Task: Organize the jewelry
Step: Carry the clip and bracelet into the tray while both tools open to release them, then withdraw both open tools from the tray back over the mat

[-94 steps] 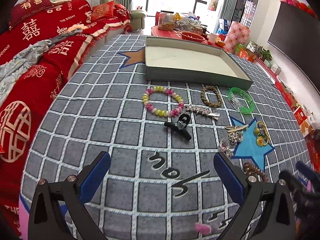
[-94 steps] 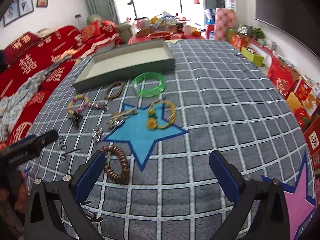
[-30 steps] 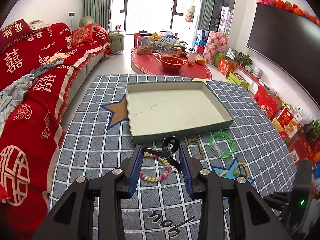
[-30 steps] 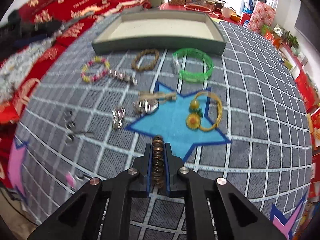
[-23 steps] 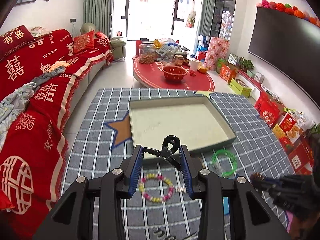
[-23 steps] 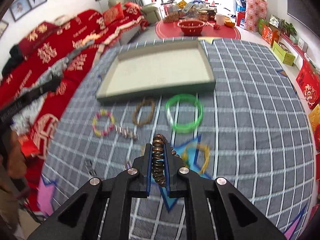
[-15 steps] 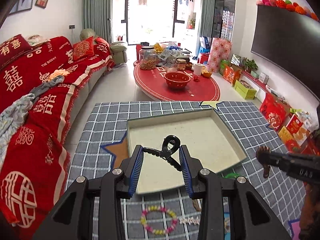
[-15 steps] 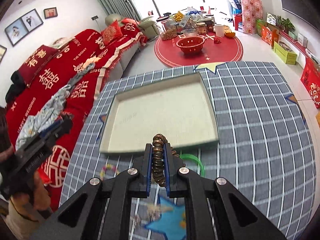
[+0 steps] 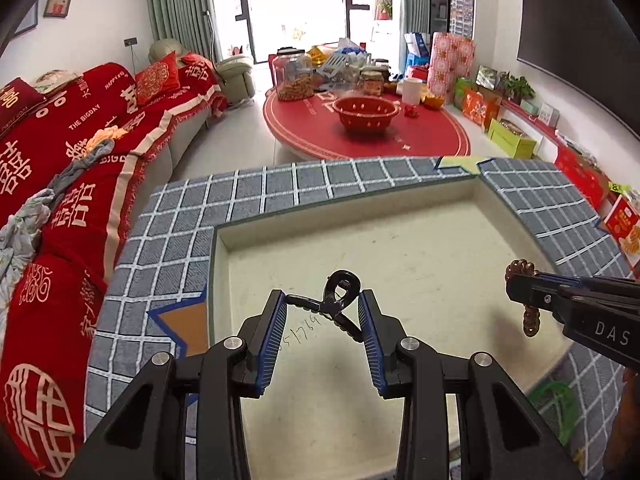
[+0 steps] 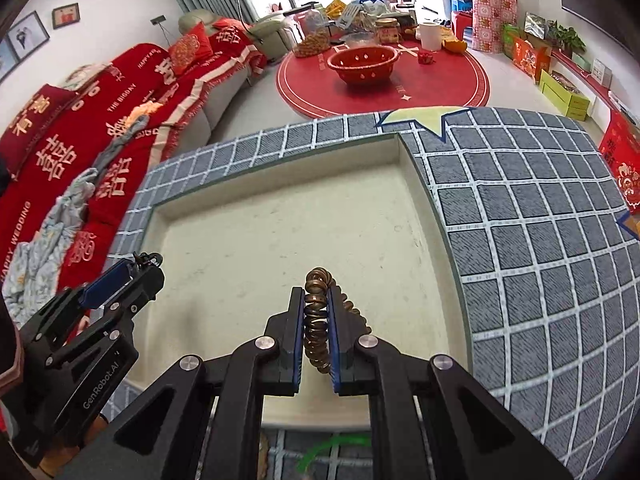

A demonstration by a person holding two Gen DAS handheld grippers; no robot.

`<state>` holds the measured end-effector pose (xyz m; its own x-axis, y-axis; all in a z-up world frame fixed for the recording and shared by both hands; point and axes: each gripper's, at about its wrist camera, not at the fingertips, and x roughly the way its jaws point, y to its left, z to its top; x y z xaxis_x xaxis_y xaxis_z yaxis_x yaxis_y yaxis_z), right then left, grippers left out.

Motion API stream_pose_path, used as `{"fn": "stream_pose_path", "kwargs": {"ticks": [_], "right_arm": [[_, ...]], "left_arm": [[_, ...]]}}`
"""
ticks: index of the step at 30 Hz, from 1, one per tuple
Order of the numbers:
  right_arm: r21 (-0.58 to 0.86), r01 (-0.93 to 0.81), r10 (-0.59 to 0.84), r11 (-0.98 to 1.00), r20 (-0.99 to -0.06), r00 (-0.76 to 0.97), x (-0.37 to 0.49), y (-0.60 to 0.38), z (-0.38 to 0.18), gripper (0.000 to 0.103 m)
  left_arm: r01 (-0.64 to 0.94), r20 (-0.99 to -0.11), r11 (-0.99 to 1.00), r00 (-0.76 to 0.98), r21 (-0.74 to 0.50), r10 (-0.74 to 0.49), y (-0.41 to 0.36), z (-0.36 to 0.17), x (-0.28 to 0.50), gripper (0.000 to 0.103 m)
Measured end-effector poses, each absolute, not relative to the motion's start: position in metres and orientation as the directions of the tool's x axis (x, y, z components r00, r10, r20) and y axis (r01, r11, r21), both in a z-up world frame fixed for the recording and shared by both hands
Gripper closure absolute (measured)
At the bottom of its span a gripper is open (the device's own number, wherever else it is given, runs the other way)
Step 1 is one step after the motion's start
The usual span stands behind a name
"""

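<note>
Left gripper (image 9: 322,312) clamps black hair clip (image 9: 338,300), right gripper (image 10: 316,320) clamps brown bead bracelet (image 10: 317,312); both over tray (image 9: 400,196)

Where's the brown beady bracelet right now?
The brown bead bracelet is pinched in the right hand-held gripper, hanging over the tray near its right wall; the left wrist view shows it at the far right.

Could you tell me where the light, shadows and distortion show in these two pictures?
Left wrist view: blown-out window at the back, soft shadows under both claws on the tray, edges bowed by the fisheye. Right wrist view: similar window glare, grid cloth strongly curved, bronze bracelet sharp.
</note>
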<state>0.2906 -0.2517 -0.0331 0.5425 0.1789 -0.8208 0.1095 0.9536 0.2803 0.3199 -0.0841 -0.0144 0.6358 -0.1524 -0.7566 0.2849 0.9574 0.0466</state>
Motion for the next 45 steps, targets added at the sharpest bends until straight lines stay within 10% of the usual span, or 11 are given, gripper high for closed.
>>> {"fn": "stream_pose_path", "kwargs": {"ticks": [10, 15, 19, 21, 22, 38, 45], "right_arm": [[0.314, 0.131, 0.204, 0.940, -0.827, 0.523, 0.298, -0.254, -0.056, 0.090], [0.327, 0.129, 0.215, 0.936, -0.823, 0.526, 0.295, -0.252, -0.052, 0.056], [0.347, 0.139, 0.223, 0.927, -0.812, 0.539, 0.290, -0.255, -0.047, 0.053], [0.365, 0.146, 0.233, 0.920, -0.805, 0.545, 0.287, -0.258, -0.044, 0.052], [0.371, 0.147, 0.236, 0.917, -0.801, 0.550, 0.285, -0.259, -0.041, 0.052], [0.424, 0.092, 0.259, 0.901, -0.697, 0.669, 0.218, -0.260, 0.029, 0.000], [0.393, 0.074, 0.226, 0.917, -0.663, 0.714, 0.169, -0.258, 0.048, 0.000]], "left_arm": [[0.263, -0.773, 0.957, 0.630, 0.121, -0.076, -0.095, -0.037, 0.325, 0.040], [0.263, -0.771, 0.955, 0.633, 0.138, -0.063, -0.097, -0.036, 0.323, 0.040], [0.263, -0.764, 0.957, 0.641, 0.126, -0.075, -0.093, -0.027, 0.319, 0.038], [0.252, -0.754, 0.960, 0.652, 0.119, -0.078, -0.090, -0.021, 0.315, 0.002], [0.235, -0.735, 0.965, 0.674, 0.114, -0.077, -0.087, -0.015, 0.312, 0.000], [0.224, -0.691, 0.972, 0.713, 0.065, -0.118, -0.037, 0.042, 0.250, 0.000], [0.219, -0.750, 0.975, 0.637, -0.045, -0.177, -0.010, 0.027, 0.221, 0.000]]}}
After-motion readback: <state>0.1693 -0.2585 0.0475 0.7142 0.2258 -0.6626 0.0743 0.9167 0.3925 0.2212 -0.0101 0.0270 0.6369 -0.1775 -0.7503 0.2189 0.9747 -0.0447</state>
